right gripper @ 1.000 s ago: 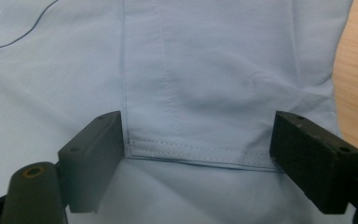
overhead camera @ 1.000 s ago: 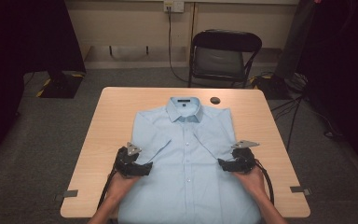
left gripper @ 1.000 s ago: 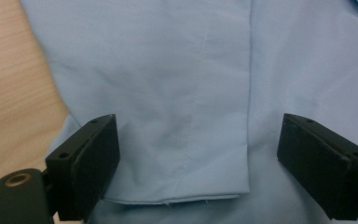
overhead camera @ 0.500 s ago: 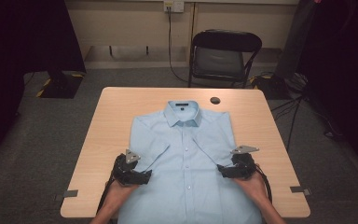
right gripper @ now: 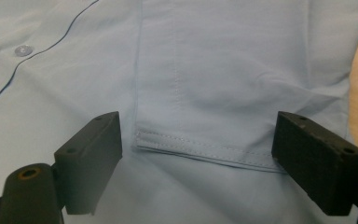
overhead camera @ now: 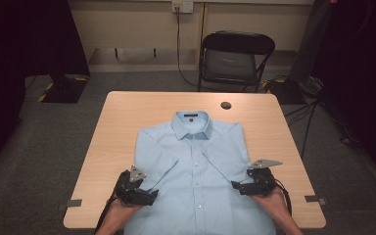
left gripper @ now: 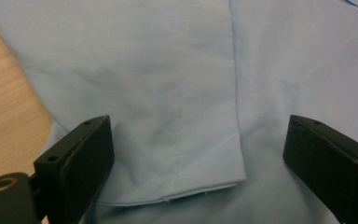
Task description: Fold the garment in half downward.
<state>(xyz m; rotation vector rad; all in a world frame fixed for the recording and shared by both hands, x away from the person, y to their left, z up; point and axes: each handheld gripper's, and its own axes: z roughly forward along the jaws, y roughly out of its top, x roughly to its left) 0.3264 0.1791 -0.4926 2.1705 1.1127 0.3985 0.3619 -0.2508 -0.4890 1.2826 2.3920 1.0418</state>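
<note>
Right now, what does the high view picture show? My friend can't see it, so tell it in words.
A light blue shirt lies flat on a wooden table, sleeves folded in. A person's left gripper and right gripper rest at the sleeve ends, jaws open. A dark chair stands behind.

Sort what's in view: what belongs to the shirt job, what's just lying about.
In the job:
light blue shirt
left tongs, open
right tongs, open
folded-in sleeve hems

Lying about:
folding chair
small dark disc on the table
</note>
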